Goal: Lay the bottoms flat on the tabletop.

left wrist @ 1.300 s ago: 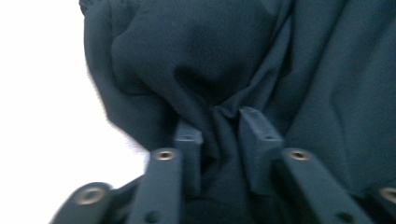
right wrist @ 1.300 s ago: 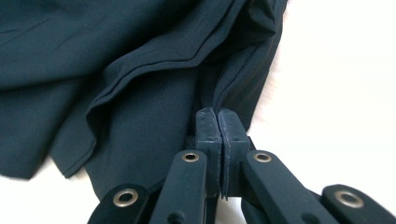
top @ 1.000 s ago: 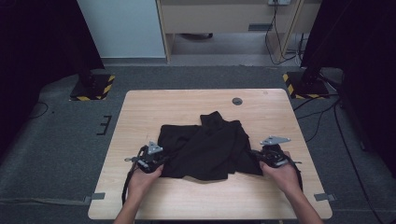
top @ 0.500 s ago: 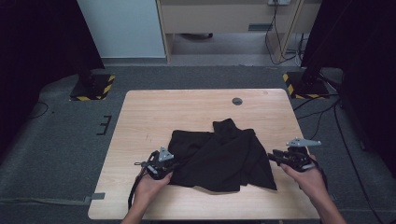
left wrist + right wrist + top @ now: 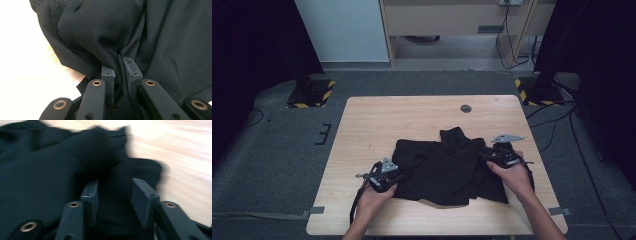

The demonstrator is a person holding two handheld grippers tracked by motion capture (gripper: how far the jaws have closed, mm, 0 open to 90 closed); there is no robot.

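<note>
Left gripper view shows my left claw (image 5: 119,72) pinching the crumpled black fabric garment (image 5: 160,37) while my right claw (image 5: 119,195), its jaws just parted over the cloth, needs a fresh hem before I pull flat on the pale wooden bench (image 5: 412,115).

The black garment (image 5: 447,167) at the centre of the high view is showing as thin, matt woven cloth, falling in soft folds. Under it the table (image 5: 412,117) is showing pale wood with a smooth, faintly grained finish. The left gripper (image 5: 119,65) at the bottom of its own view is looking like matt black plastic, its pads slightly rough, with brass-coloured metal rivets shining in the arms.
</note>
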